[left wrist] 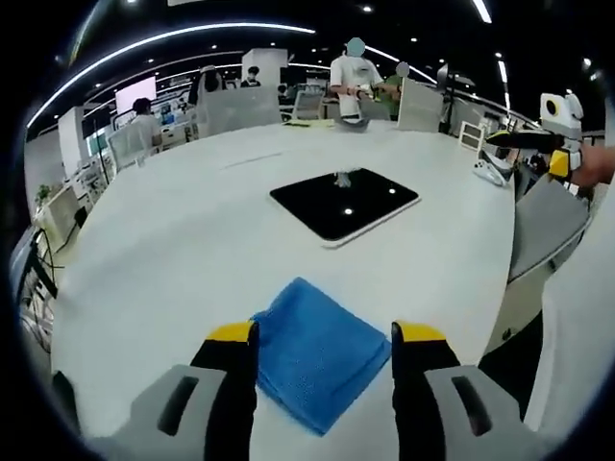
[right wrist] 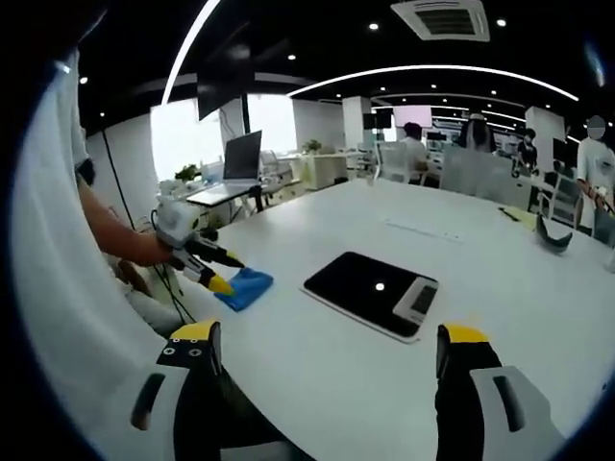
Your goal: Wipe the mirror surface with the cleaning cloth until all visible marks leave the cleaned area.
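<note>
Left gripper view: we hold the left gripper (left wrist: pixel 325 334) low over the near edge of the white table (left wrist: pixel 173 240), jaws spread wide and empty. The blue cleaning cloth (left wrist: pixel 317 351) lies folded flat between and just beyond the tips, not yet pinched. We judge it sits at the near edge so we can grab it first, and the pose looks lined up for that pick. The mirror (left wrist: pixel 344 204) lies flat toward the table's middle, dark, reflecting ceiling lights, well apart from the cloth. Marks on it are too small to tell. Past the table's right edge the right gripper (left wrist: pixel 504 140) shows, held up off the surface by a hand; we can't tell its jaw state from here. People and chairs stand at the far edge.

Right gripper view: the right gripper's jaws stand spread wide, nothing between them, hovering above the table's near edge, looking across at the mirror, which lies just beyond the tips. It's parked clear, probably to leave room for the wipe and keep everything in sight. At the table's left edge the left gripper is held by a hand with bare forearm, angled down, tips at the cloth's edge; touching or just above, we can't tell. A laptop (right wrist: pixel 238 163) sits on a desk behind.

Nothing wiped yet, we judge; the cloth pick comes first.
</note>
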{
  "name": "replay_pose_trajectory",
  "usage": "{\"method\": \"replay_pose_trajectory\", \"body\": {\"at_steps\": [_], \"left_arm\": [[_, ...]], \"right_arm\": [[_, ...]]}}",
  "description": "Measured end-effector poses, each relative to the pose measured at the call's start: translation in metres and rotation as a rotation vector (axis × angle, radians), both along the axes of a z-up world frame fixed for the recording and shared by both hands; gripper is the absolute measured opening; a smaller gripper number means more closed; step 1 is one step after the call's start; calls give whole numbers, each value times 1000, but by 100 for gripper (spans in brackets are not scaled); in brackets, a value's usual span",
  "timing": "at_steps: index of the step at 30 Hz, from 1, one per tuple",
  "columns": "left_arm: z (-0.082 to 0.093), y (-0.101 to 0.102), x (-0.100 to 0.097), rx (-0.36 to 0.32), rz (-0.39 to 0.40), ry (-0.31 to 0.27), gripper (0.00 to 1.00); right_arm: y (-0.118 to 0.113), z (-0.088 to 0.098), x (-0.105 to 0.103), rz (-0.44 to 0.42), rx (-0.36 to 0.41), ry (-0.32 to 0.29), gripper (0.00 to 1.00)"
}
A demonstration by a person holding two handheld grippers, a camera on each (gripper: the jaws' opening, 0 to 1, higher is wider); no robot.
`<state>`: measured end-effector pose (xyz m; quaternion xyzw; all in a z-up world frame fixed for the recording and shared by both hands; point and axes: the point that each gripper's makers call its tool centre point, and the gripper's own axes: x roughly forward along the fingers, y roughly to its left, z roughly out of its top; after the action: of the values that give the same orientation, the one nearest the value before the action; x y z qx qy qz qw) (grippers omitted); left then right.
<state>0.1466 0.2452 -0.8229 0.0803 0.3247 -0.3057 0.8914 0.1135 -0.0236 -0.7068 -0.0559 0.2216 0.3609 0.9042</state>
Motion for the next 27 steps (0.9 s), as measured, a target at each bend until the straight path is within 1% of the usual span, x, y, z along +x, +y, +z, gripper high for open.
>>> {"method": "replay_pose_trajectory", "body": {"at_steps": [4,8,11,14,15,16,17,18,22,27], "left_arm": [[-10,2,1,8,-3,20,53],[-14,-1,1,12,-7,30,51],[-19,-1,3,30,-7,37,50],[-22,-1,4,25,-2,51,49],[-23,0,4,36,1,55,49],[-25,1,4,49,-1,54,46],[-27,4,5,76,-11,38,44],[-27,4,5,85,-21,36,43],[-27,6,5,74,-29,27,41],[-26,5,5,68,-26,13,41]], "right_arm": [[0,-1,-1,1,-8,3,92],[0,-1,-2,-1,-9,7,92],[0,-3,-2,1,-11,15,91],[0,-4,-3,2,-16,15,91],[-1,-4,-3,0,-17,16,91],[-1,-3,-3,0,-17,15,91],[-1,-3,-3,-1,-17,16,91],[0,-3,-3,0,-18,17,91],[0,-4,-3,-3,-17,20,91],[2,-5,-4,0,-17,22,91]]}}
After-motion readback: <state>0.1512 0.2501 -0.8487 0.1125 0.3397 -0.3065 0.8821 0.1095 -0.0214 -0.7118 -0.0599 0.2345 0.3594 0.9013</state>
